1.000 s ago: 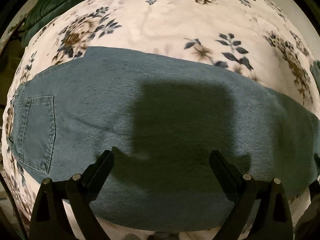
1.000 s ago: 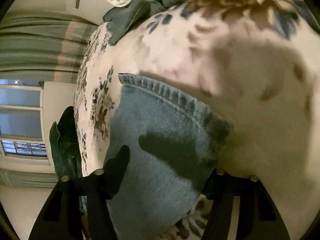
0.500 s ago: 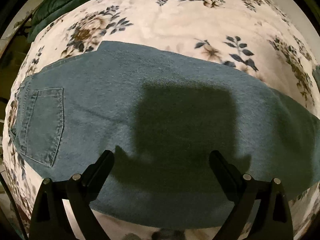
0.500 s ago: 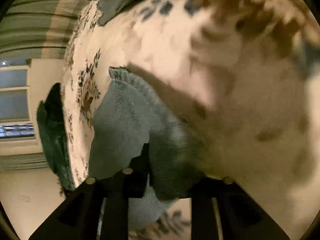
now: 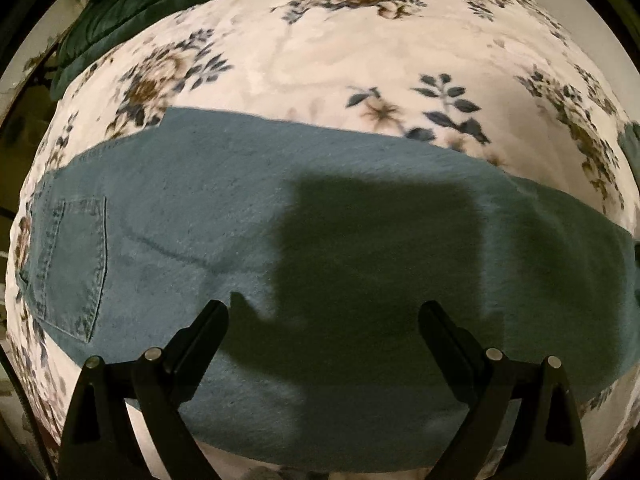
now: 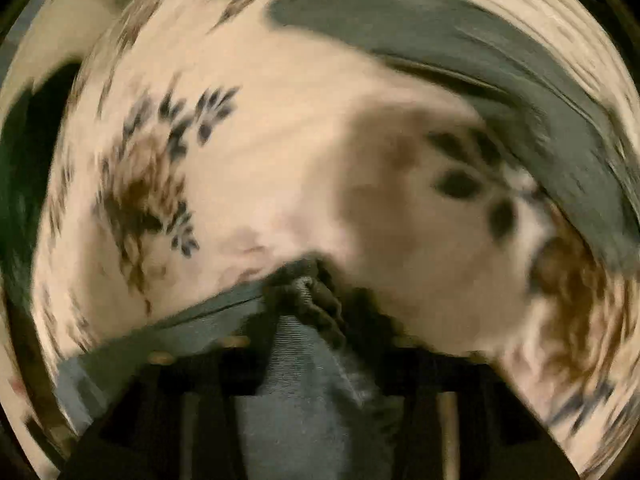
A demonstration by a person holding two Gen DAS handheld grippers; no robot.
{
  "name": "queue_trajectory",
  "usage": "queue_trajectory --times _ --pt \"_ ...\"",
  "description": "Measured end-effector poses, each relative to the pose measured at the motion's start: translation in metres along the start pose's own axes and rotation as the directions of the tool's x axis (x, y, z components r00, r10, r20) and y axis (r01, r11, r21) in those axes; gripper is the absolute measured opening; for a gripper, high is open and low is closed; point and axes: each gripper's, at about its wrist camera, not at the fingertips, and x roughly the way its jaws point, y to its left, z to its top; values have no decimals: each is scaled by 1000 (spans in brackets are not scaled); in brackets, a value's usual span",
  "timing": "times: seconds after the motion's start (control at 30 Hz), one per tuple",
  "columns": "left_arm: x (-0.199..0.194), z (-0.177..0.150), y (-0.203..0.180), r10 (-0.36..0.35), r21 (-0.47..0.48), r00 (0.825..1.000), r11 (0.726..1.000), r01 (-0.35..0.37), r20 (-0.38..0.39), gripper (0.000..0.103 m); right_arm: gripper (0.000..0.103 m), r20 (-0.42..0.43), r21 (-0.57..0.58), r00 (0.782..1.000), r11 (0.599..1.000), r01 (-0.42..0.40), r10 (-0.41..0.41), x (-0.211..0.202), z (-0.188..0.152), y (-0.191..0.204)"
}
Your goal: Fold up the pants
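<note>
folding jeans on a flowered blanket, hem end pinched and lifting

at the frame's left the back pocket marks the waist; the jeans lie flat across the middle on the blanket, left gripper spread wide and empty above them, probably ready to pin the crease. in the blurred right view the right gripper is clenched on the bunched hem, low centre; a second ago its jaws stood apart over flat denim.

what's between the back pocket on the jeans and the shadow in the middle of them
In the left wrist view, only plain blue denim jeans fabric, with one faint crease, lies between the stitched back pocket and the dark blocky shadow.
</note>
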Motion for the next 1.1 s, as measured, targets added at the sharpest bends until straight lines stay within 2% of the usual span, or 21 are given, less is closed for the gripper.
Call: queue_trajectory --times 0.07,0.13,0.2,0.27,0.37,0.4,0.43,0.47,0.5,0.57,0.63,0.7,0.77,0.83,0.9,0.93,0.97,1.0,1.03,1.07,1.1 --pt "-4 -1 -2 0 10 1000 1000 0 12 97 15 68 -49 997 998 31 -28 -17 -1 10" --pt "-6 -3 -3 1 16 1000 1000 -1 22 97 15 168 -24 986 999 23 -19 -43 -3 6" --pt "-4 -4 -3 9 18 1000 1000 -10 17 97 15 188 -28 982 999 29 -23 -46 -1 5" --pt "0 -4 -1 15 11 1000 1000 -15 2 97 15 151 -28 988 999 46 -41 -27 2 3" --pt "2 -2 4 15 0 1000 1000 -15 -5 97 18 14 25 1000 999 23 -24 13 12 -6" --pt "1 -2 5 16 -1 1000 1000 -16 0 97 30 -2 76 1000 997 -3 3 16 12 -15" --pt "-1 -2 5 16 0 1000 1000 -16 10 97 50 0 117 1000 993 -26 26 12 12 -22" --pt "-2 -2 5 11 -1 1000 1000 -11 18 97 61 27 149 998 987 -58 54 3 8 -28" --pt "-2 -1 6 6 -2 1000 1000 -6 21 97 81 68 167 996 983 -76 65 -10 3 -33" --pt "0 -1 6 -1 -7 1000 1000 1 12 97 84 162 180 984 978 -103 74 -44 -19 -44" --pt "1 -1 7 -14 -15 1000 1000 14 1 97 84 185 171 982 984 -57 25 -62 -50 -49" --pt "2 -1 6 -26 -13 1000 1000 26 -5 97 84 156 207 987 976 -62 29 -61 -78 -56" --pt "2 0 4 -32 -3 999 999 32 -8 97 84 82 305 986 938 -164 145 -38 -112 -64" --pt "5 1 4 -61 0 998 998 61 -24 97 84 54 388 972 892 -233 230 -11 -133 -67" --pt "8 1 5 -81 4 996 997 81 -47 97 84 103 434 955 851 -295 278 9 -141 -62" --pt "10 1 4 -92 11 994 996 93 -61 97 84 174 457 937 818 -350 304 12 -143 -63" --pt "13 0 4 -98 18 992 995 99 -76 97 84 234 471 904 772 -427 357 15 -142 -61" --pt "15 -1 3 -96 24 992 995 98 -85 97 79 291 474 858 715 -514 424 19 -140 -61" --pt "17 -1 2 -93 29 992 995 96 -89 97 76 315 474 833 685 -554 456 23 -137 -60" --pt "18 -2 1 -88 36 992 995 92 -94 97 76 323 475 818 667 -575 476 30 -133 -57" --pt "19 -2 1 -85 40 992 995 89 -97 97 78 317 480 819 663 -574 479 36 -130 -56"
